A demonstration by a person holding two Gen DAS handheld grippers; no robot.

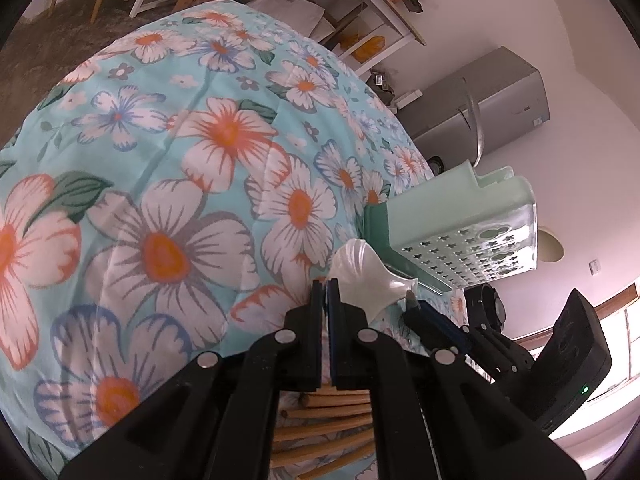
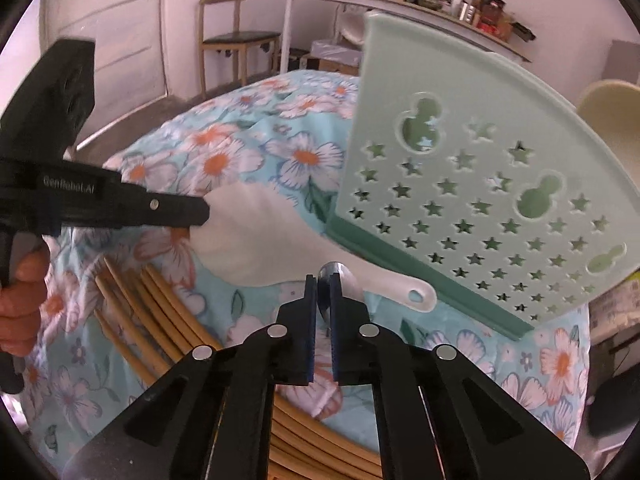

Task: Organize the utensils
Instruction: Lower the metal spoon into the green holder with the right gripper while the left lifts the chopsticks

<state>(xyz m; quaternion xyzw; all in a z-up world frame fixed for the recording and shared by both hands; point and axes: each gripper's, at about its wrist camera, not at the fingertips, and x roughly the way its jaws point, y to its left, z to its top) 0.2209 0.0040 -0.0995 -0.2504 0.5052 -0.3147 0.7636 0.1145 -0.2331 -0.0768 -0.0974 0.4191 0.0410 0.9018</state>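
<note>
The pale green utensil holder (image 2: pixel 472 184), punched with star-shaped holes, stands on the flowered tablecloth (image 1: pixel 168 152) and serves as the landmark here. Just in front of its dark green base lies a white plastic rice paddle (image 2: pixel 280 236), its handle end with the hanging hole almost touching that base. The left gripper (image 1: pixel 325 286) has its fingers pinched nearly together on the broad blade of the paddle, on the side away from the holder. The right gripper (image 2: pixel 323 280) is closed to a narrow gap around a metal spoon (image 2: pixel 340 280), whose shiny bowl pokes up between the pads, right beside the paddle's handle and near the holder's base; how firmly it grips is hard to judge from this angle. A scatter of bamboo chopsticks (image 2: pixel 144 312) lies on the cloth farther from the holder, beneath both grippers.
</note>
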